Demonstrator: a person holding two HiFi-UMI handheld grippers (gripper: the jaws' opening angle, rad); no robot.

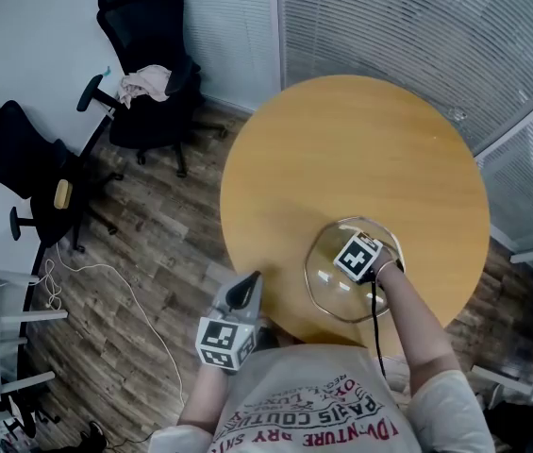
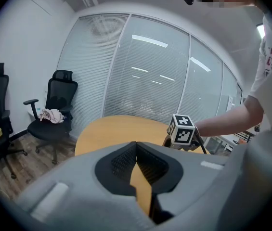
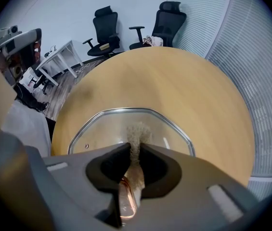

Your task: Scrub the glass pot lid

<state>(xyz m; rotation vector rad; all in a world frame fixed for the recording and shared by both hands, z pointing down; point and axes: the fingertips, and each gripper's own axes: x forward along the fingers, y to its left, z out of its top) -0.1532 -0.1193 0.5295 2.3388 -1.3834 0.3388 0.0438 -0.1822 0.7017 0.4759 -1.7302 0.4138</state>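
1. Two black office chairs (image 1: 148, 64) stand on the wood-pattern floor (image 1: 153, 243) at far left. The chair nearer the window blinds (image 1: 417, 26) carries a crumpled cloth (image 1: 145, 83) on its seat.

2. The left gripper (image 1: 247, 286) hangs off the left edge of the table, above the floor and close to the person's shirt (image 1: 313, 404). In the left gripper view its jaws are brought together at the tips, with nothing between them. It points toward the table, well apart from the lid.

3. The round wooden table (image 1: 341, 149) fills the centre of the head view. Apart from the lid, its surface is bare.

4. The glass pot lid (image 1: 327, 291) lies flat on the near side of the table, just inside the edge closest to the person. Its metal rim (image 3: 111, 112) is fully on the tabletop.

5. The right gripper (image 3: 135, 146) sits over the lid, its marker cube (image 1: 358, 256) above the glass. Its jaws are clamped on a tan scrubber (image 3: 136, 134), whose frayed end sticks out past the jaw tips over the middle of the glass. Contact between scrubber and glass cannot be confirmed.
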